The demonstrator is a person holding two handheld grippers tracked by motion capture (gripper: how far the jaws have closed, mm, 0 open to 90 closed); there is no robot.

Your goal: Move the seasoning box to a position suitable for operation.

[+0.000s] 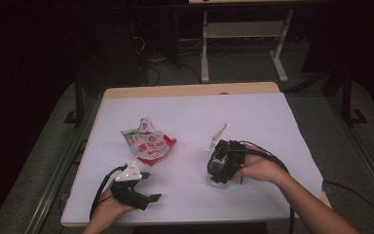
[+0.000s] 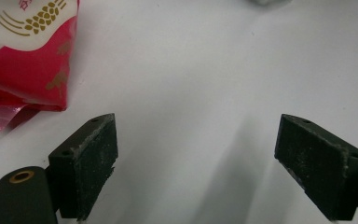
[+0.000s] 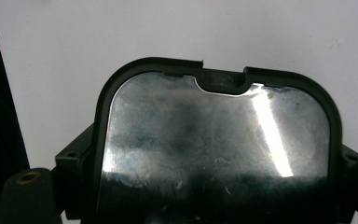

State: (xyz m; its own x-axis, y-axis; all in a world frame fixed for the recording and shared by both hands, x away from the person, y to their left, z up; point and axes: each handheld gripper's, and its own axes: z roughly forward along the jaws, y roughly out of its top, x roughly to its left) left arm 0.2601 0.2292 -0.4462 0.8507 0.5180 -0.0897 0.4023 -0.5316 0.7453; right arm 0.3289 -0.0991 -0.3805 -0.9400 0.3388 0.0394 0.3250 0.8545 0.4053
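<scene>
Tongs on the right (image 1: pixel 219 170) are clamped on a black-rimmed tray (image 3: pixel 216 149), a shallow dish with a shiny metal-looking floor, a notch in its far edge and rounded corners. In the high view it sits near the desk's (image 1: pixel 253 117) middle right, held low over the white surface; whether it touches the desk I cannot tell. The jaws stand at its two side edges, seen in the right gripper view.

The tray looks stiff and light. Its floor is smooth and glossy, so likely slippery; the raised black rim is the sensible place to grip, as it is gripped now.

The left tongs (image 2: pixel 196 163) are wide apart and hold nothing, hovering near the desk's front left. Just beyond them lies a crumpled bag (image 1: pixel 147 141), red and white with green print, left of centre and well apart from the tray. It looks like thin film: soft, light, crackly, prone to slide on the desk. I judge a pinch on a bunched fold or its upper edge would hold better than a squeeze across its slack body.
</scene>
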